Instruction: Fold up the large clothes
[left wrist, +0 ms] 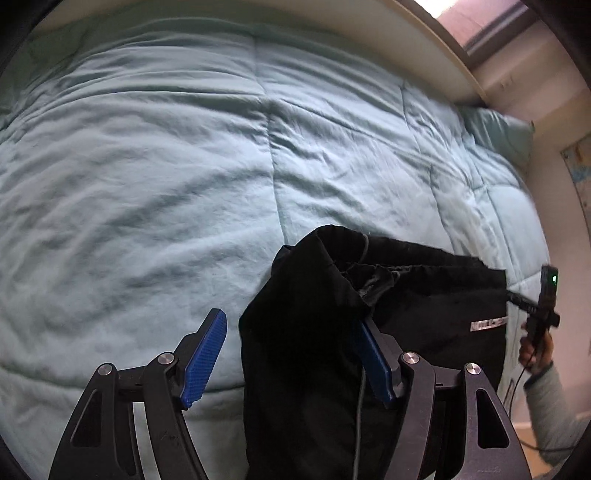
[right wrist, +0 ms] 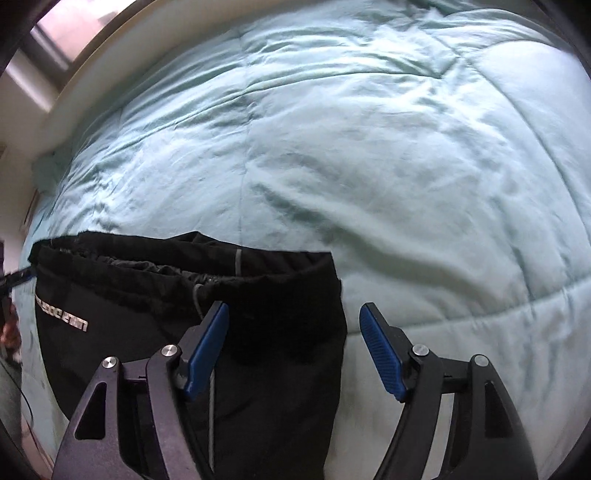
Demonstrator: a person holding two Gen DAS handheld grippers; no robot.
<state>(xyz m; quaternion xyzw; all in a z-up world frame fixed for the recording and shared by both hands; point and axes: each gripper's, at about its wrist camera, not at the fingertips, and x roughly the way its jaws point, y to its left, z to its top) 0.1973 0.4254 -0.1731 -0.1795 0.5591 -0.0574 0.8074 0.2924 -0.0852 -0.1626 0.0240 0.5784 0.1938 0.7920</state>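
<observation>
Garment: black trousers (left wrist: 424, 306), waistband end uppermost, lying on the near part of the bed; a grey drawcord hangs from the gathered waist, and a small white logo shows on one hip.
Surface: pale blue-green quilted comforter (left wrist: 147, 166), rumpled, stitched in large squares, taking up nearly all of both views.
Left gripper (left wrist: 291, 354): blue-padded fingers spread wide. A hump of the waistband fabric bulges up between them and covers most of the right-hand pad (left wrist: 373, 360); the other pad stands clear over the comforter.
Right gripper (right wrist: 293, 349): fingers likewise spread, pinching nothing. One pad (right wrist: 208, 343) sits over the black cloth beside the drawcord, the other over bare comforter just past the trousers' edge.
Far side: a pillow (left wrist: 498, 133) in the same colour at the bed's corner, against a cream wall (left wrist: 443, 48).
Window (left wrist: 476, 22): pinkish light, upper corner.
Obstruction: the raised fold of fabric hides the trousers' lower part in the left view.
</observation>
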